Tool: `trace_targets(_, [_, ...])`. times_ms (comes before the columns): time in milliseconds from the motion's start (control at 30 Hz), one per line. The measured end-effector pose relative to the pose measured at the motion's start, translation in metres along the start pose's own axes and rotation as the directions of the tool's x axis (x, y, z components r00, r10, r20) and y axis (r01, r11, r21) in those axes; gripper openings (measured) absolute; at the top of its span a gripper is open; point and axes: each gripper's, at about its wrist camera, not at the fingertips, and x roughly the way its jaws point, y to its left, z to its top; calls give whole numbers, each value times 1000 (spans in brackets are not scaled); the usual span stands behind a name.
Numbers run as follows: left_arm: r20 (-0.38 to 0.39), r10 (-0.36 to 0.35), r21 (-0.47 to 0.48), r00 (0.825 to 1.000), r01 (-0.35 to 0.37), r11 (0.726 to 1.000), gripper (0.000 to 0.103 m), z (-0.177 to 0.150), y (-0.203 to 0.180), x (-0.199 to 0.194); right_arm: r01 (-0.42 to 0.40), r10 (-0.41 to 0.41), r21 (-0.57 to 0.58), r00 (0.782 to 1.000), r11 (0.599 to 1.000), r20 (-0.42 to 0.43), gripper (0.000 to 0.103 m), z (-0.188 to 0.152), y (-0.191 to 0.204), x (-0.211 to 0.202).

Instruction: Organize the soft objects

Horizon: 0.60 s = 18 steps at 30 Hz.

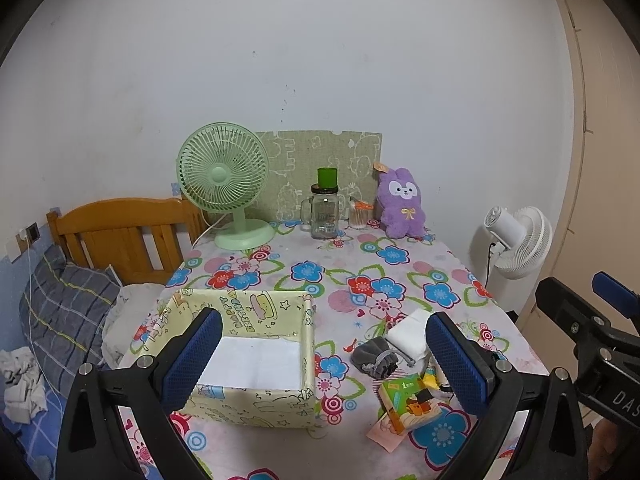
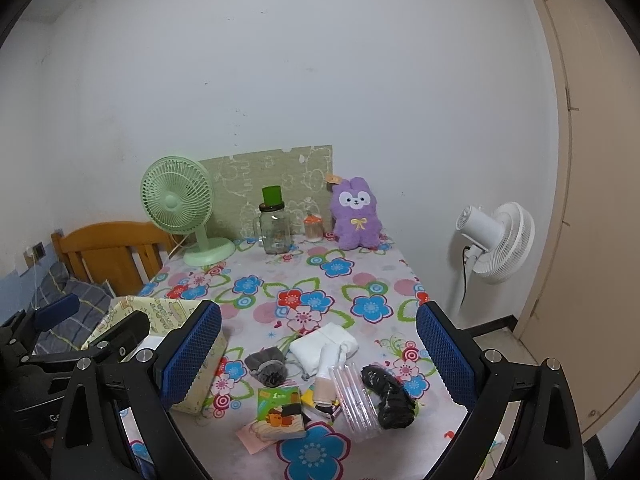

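Both tools, left tool (image 1: 324,360) and right tool (image 2: 318,354), hover spread and empty; yellow box (image 1: 306,336) holds nothing, grey pouch (image 2: 267,367) and white cloth (image 2: 324,346) remain on the bench (image 2: 360,276).

Fluffy purple plush bunny (image 2: 357,213), glossy black bag (image 2: 390,396), printed paper box (image 1: 256,360), clear glass jar (image 1: 325,216)

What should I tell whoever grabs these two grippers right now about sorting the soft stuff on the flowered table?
Left gripper: open, empty, above the yellow box.
Right gripper: open, empty, above the pile.
Yellow box: near-left on the table, shows only its white bottom.
Soft items, all loose on the cloth: grey pouch, white folded cloth, black bundle. Purple plush rabbit sits at the back.
Done: nothing boxed.
Left: everything; probably the grey pouch first.
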Motion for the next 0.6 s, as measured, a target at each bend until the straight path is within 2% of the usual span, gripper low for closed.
trace_targets(200, [0, -12, 0, 1000, 12, 1000, 103, 1, 1, 0, -4, 4, 3, 1000, 1000, -2, 96, 0, -1, 1])
trace_targets(600, [11, -16, 18, 1000, 15, 1000, 103, 1, -2, 0, 4, -4, 16, 1000, 1000, 2, 96, 0, -4, 1])
